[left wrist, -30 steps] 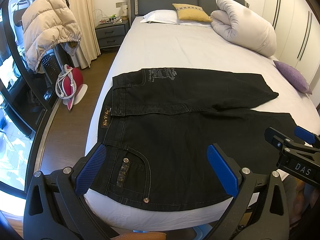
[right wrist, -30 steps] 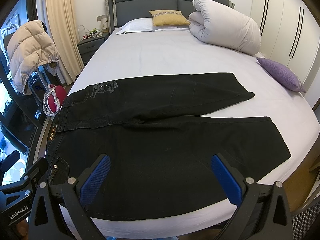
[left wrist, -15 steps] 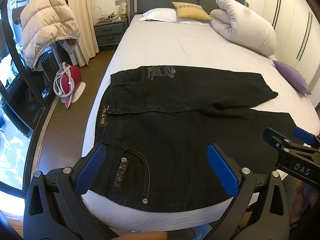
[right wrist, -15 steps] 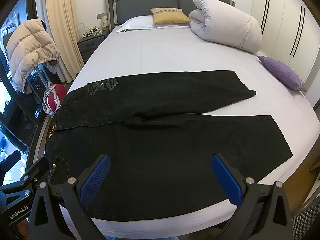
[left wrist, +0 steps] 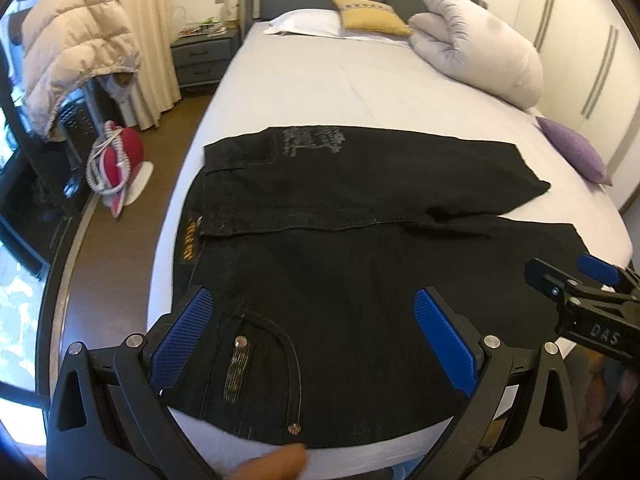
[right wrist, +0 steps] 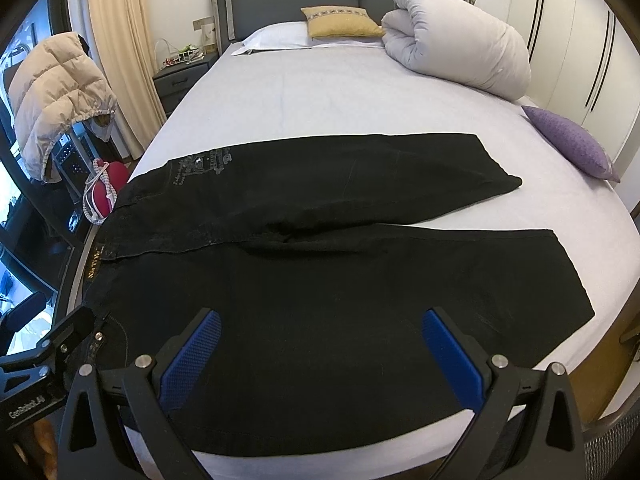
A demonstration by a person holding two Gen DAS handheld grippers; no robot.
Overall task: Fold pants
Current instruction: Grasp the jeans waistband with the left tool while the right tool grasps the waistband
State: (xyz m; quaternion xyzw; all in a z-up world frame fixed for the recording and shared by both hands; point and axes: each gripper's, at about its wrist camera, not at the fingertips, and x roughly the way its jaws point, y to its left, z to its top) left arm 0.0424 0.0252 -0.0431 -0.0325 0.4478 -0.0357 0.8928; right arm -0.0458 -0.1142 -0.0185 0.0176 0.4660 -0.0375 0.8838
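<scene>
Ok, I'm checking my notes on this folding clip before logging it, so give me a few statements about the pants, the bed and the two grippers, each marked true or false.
1. The black pants lie spread flat on the bed. True.
2. The left gripper is shut on the waistband. False: its fingers stand wide apart above the pocket area, gripping nothing.
3. The right gripper is open. True.
4. The two pant legs are stacked on each other. False: they lie side by side, splayed apart towards the hems.
5. A purple cushion sits on the pants. False: it lies at the bed's edge, apart from them.
</scene>
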